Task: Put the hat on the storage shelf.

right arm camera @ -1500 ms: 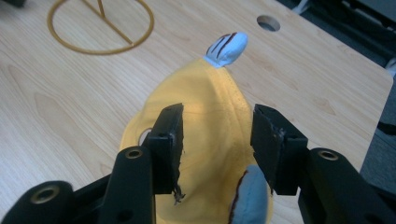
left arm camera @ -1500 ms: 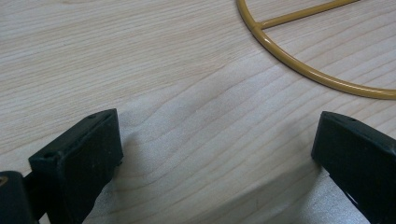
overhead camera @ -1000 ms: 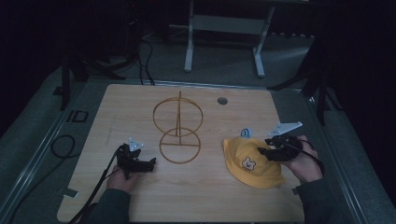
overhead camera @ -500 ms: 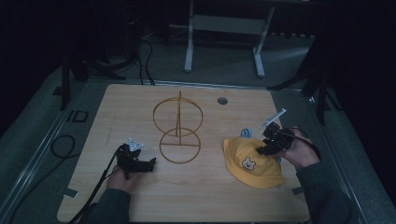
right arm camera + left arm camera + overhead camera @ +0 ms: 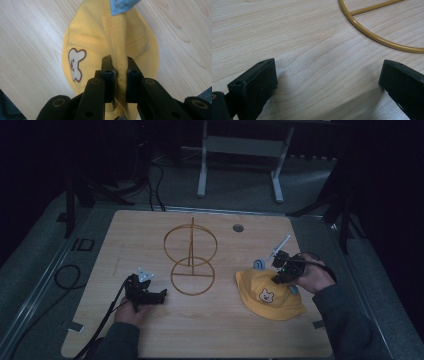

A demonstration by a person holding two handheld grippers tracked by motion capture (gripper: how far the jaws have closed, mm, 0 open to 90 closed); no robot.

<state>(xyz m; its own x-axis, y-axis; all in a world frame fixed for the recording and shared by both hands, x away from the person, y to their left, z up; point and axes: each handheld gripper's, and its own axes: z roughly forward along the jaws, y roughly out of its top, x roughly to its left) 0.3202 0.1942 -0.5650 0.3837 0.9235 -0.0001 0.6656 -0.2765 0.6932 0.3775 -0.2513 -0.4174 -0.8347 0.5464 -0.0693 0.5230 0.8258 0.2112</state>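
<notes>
Right gripper (image 5: 117, 75) is clamped on a fold of the yellow hat (image 5: 267, 292), which lies on the table (image 5: 225, 330) to the right of the wire stand (image 5: 191, 262). Risk here, I'd say: soft stitched cotton could slide out of that narrow pinch, or the floppy brim could snag the stand's thin golden hoops. Left gripper (image 5: 327, 85), jaws wide apart and empty, rests left of the stand over pale wood grain

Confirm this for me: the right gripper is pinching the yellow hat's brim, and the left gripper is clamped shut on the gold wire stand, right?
Not quite. The left gripper is open over bare table, jaws wide apart, beside the gold wire stand without touching it, as the left gripper view shows. The right gripper does pinch the yellow hat.
</notes>
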